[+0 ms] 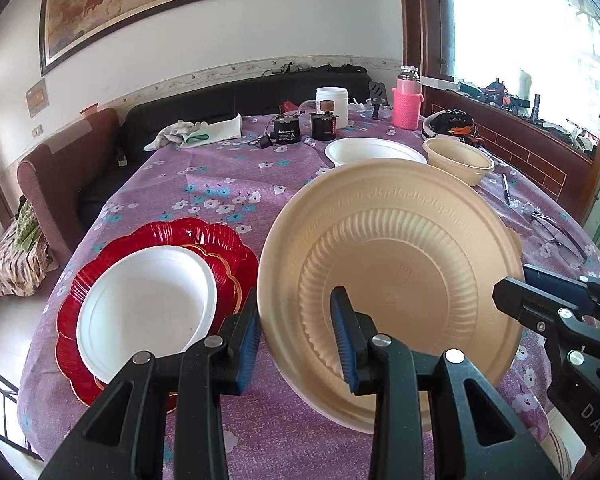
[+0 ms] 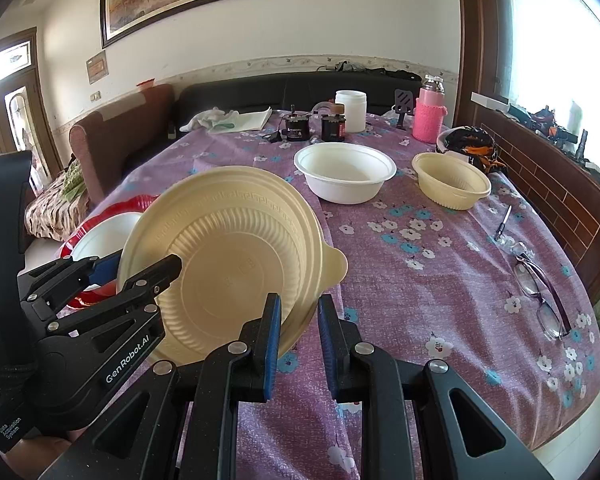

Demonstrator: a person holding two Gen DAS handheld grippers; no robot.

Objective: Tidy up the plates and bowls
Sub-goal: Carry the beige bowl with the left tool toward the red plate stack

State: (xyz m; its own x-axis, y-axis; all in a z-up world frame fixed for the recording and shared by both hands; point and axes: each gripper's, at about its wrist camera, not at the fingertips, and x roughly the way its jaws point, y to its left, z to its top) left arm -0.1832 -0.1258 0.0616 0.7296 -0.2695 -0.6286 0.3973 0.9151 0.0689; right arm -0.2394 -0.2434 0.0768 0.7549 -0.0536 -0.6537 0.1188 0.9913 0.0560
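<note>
Claw (image 1: 300,340) of the left hand, seen from its own camera, pinches the rim of a cream plastic bowl (image 1: 392,280) that is tilted up on edge, its ribbed hollow facing the lens; one blue pad sits inside the rim, the other outside. Just left of it lies a white plate (image 1: 144,304) on a red scalloped plate (image 1: 100,264), both flat on the bench (image 1: 220,184) with its purple flowered cloth. Farther back stand a white bowl (image 1: 374,151) and a smaller cream bowl (image 1: 458,160), near each other. The right claw (image 1: 516,292) enters at the right edge, at the cream bowl's far rim.

From the right wrist camera, the right claw (image 2: 299,344) has its blue pads on either side of the tilted cream bowl's (image 2: 228,256) lower rim; it seems to be nipping it, though contact is hard to confirm. The left claw (image 2: 136,270) grips the opposite rim. The white bowl (image 2: 345,172) and smaller cream bowl (image 2: 452,184) rest upright beyond, apart from each other. Spectacles (image 2: 540,292) and a pen (image 2: 503,222) lie at the right.
</note>
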